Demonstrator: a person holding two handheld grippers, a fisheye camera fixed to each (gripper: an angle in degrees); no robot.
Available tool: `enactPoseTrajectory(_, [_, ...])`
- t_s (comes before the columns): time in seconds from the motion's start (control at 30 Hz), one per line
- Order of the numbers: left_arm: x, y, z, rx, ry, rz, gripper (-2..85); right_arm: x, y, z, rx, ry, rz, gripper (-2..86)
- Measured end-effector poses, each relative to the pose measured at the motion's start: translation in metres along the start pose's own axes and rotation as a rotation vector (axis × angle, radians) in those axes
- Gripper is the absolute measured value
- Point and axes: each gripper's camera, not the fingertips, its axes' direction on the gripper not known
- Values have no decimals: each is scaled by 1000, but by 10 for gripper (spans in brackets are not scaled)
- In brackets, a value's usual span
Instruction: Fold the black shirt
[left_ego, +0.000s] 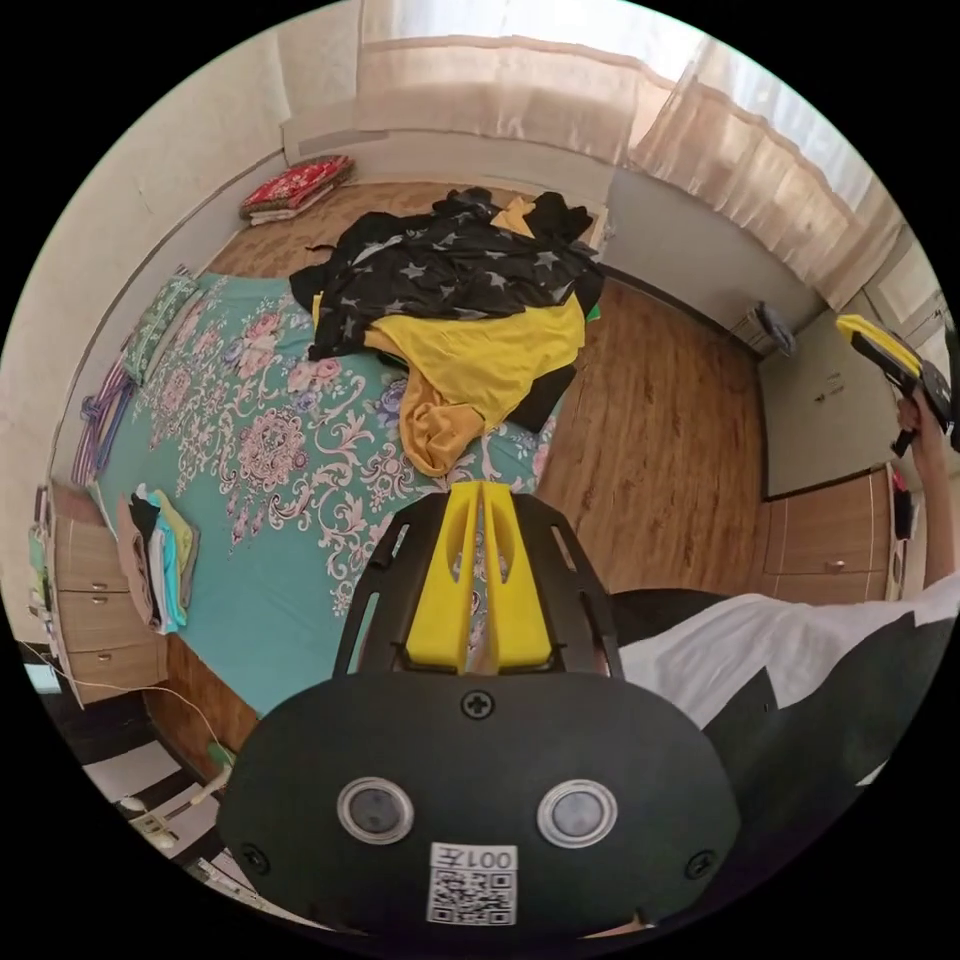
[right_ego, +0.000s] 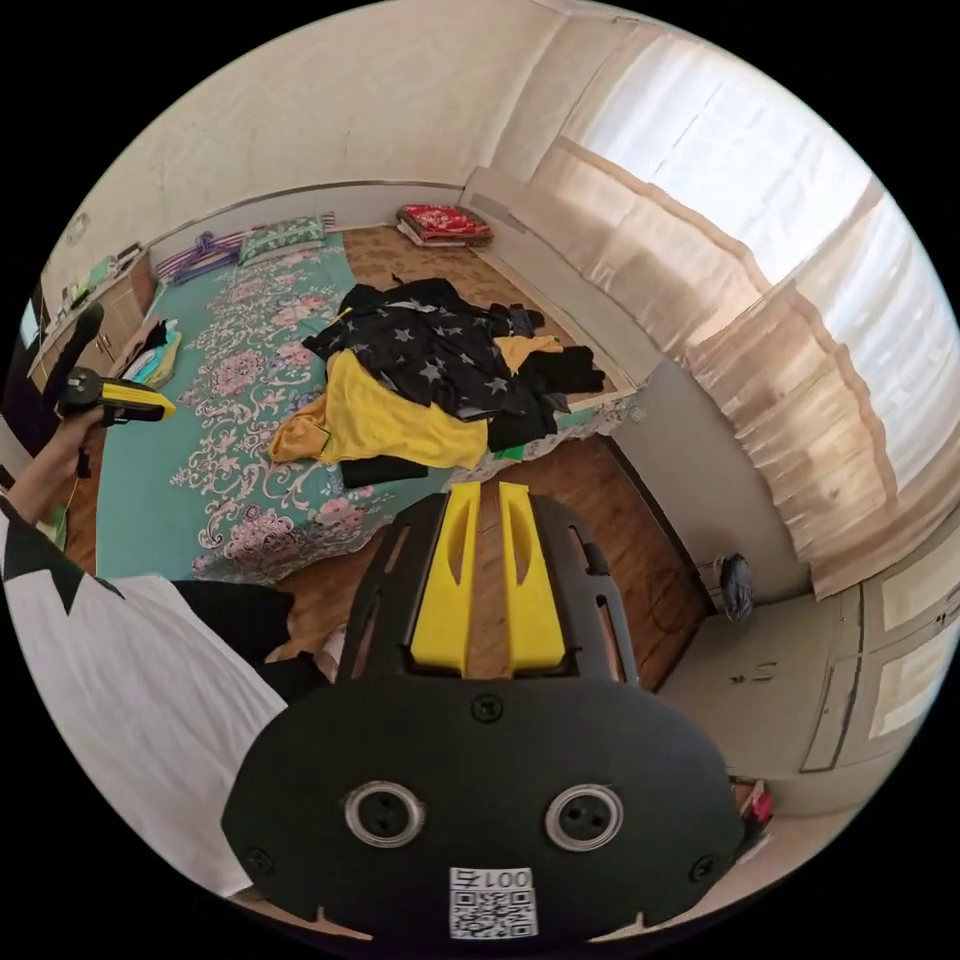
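So the biggest thing here is the bed (left_ego: 250, 560) with the teal flowery cover, sitting on a wood floor (left_ego: 660, 440). Piled at one end of it is a heap of clothes: a black shirt with pale stars (left_ego: 450, 265) is draped on top, a yellow garment (left_ego: 490, 365) spills out from under it toward the bed's edge, and there's some plain black fabric tucked beneath. Near the opposite end of the bed there's a small stack of folded clothes (left_ego: 160, 560), well apart from the heap. The person is standing beside the bed in a white and black top (right_ego: 110, 680), both arms raised and spread wide, nowhere near the pile. The left hand-held gripper (left_ego: 482, 492) is up in the air pointing at the bed, yellow jaws nearly together with just a slim gap, nothing in them. The right hand-held gripper (right_ego: 487, 492) is the same deal, jaws narrow and empty, aimed over the floor at the bed's corner. Nothing's touching the shirt.
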Motion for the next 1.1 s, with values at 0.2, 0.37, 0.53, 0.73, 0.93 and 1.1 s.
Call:
enactPoseTrajectory(0.2, [56,-90,31,-99,-100,-41,47,72,-63,111,-2,-78,-98,79])
enactPoseTrajectory(0.37, [97,-209,83,-70,-65,-4,58,152,-162,218,-18,-236,-89,103])
enactPoseTrajectory(0.53, [148,-341,160,-87,3,142,88,224,-231,301,-150,-182,-220,104])
enactPoseTrajectory(0.73, [206,-449,250,-288,-22,229,103,319,-269,403,-302,-237,-84,96])
enactPoseTrajectory(0.93, [245,-483,300,-470,-137,322,-4,375,-303,510,-482,-281,-180,72])
enactPoseTrajectory(1.1, [246,-474,259,-381,-8,159,-9,410,-367,563,-493,-310,-387,76])
